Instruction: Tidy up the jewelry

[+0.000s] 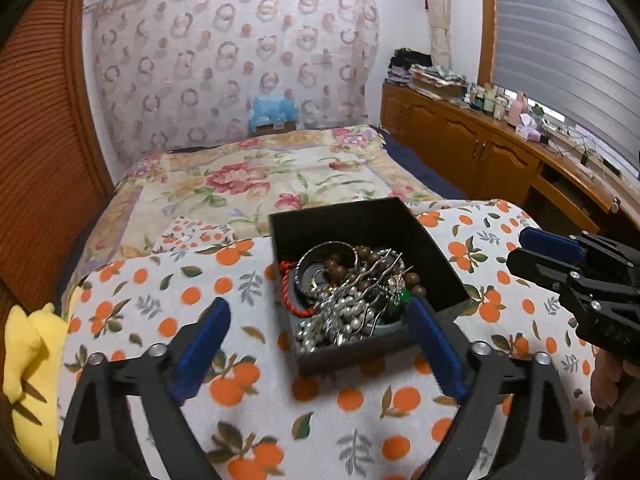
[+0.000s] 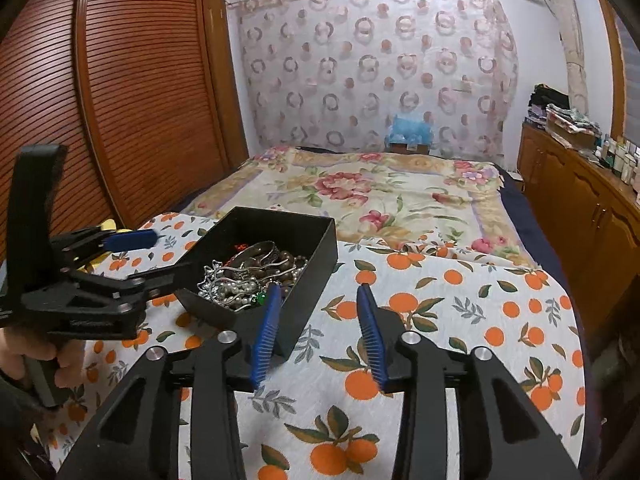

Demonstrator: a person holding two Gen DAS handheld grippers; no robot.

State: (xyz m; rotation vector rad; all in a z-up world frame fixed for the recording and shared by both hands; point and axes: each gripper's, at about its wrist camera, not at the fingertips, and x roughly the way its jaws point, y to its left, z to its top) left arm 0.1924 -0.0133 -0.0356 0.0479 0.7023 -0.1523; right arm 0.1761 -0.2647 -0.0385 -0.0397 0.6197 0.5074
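The tangled jewelry (image 1: 344, 300) hides its lower pieces; the black box (image 1: 376, 220) floor stays covered.

L wrist cam near, over black box (image 1: 360, 224), R cam beside, both facing bed (image 2: 392, 200)

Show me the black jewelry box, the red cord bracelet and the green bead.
black jewelry box (image 1: 432, 248): left wrist view, right inner wall.
red cord bracelet (image 1: 289, 294): left wrist view, left curve.
green bead (image 2: 261, 299): right wrist view, bead centre.

A black box (image 1: 420, 240) of silver, brown, red and green jewelry (image 1: 344, 300) sits on a white cloth (image 2: 460, 320) printed with oranges and leaves, beyond it a cream bedspread (image 2: 380, 200) with pink flowers.
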